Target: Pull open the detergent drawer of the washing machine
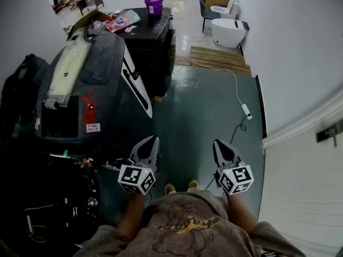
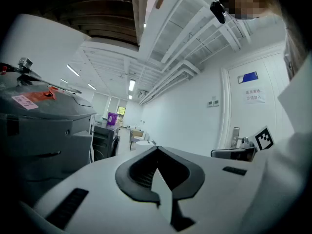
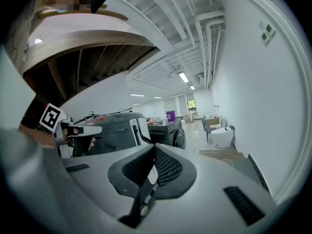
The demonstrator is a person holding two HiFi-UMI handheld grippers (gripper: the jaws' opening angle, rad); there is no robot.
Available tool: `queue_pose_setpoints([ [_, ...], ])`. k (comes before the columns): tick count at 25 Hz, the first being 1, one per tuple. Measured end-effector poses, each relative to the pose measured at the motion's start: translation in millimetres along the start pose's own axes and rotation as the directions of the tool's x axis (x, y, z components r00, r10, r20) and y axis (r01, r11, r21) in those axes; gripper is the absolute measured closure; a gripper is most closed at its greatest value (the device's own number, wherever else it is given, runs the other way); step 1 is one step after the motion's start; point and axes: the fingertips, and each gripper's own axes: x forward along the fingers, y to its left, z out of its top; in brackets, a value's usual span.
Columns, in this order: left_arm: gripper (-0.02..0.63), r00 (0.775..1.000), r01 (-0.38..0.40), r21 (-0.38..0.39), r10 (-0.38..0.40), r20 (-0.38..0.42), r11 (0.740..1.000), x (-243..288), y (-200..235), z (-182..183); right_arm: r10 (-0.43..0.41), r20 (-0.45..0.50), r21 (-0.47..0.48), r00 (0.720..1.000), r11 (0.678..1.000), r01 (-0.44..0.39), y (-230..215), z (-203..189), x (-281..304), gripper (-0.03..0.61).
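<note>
Approach step; left gripper (image 1: 155, 139) and right gripper (image 1: 217, 142) clenched, empty, apart from washing machine (image 1: 102, 74); next: reach its drawer, unclench.

Dark grey washing machine (image 1: 104, 71): smooth casing with a low sheen. Green floor (image 1: 214, 116): smooth coating, glossy, reflecting light. Pale slatted pallet (image 1: 220, 59): bare matt wood. Purple bucket (image 1: 154, 5): shiny plastic. White rounded tub (image 1: 228, 32): glossy, ceramic-like.

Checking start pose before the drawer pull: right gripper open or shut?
Shut. In the right gripper view, the right gripper has its fingers meeting at the tips, with nothing between them.
</note>
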Motion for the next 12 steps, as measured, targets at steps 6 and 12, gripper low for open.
queue_pose_setpoints([
  [6, 0.592, 1.000, 0.014, 0.007, -0.014, 0.004, 1.000, 0, 6, 3, 0.005, 0.007, 0.012, 1.000, 1.000, -0.005, 9, 0, 11, 0.578],
  [12, 0.592, 0.999, 0.035, 0.024, -0.035, -0.011, 0.999, 3, 24, -14, -0.019, 0.023, 0.056, 1.000, 0.998, 0.017, 15, -11, 25, 0.577],
])
